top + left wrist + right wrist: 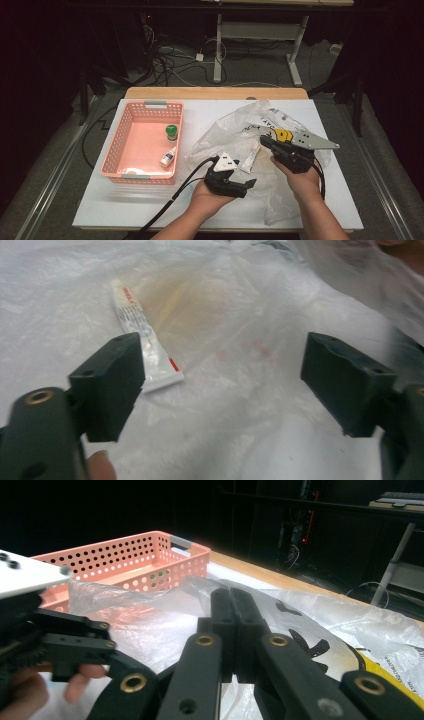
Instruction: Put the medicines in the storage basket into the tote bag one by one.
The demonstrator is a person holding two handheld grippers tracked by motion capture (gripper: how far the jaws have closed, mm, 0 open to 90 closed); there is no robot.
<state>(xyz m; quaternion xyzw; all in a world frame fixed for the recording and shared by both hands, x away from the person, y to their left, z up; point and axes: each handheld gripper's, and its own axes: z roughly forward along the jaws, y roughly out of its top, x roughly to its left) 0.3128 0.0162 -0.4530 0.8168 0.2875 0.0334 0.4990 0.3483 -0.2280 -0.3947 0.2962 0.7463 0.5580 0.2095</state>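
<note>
Here the tube point(145, 342) lies half-hidden – left gripper point(225, 385) jaws apart

plastic bag point(260, 131): black print near a yellow patch, something like "AY" in the high view, the rest is crumpled up. In the right gripper view it's just black curved strokes, no full word.
small tube point(145, 340): red and blue print on white down its length, way too blurry to read.
little bottle point(168, 158) in the pink basket point(130, 115): has a label, too tiny to make out.
</note>
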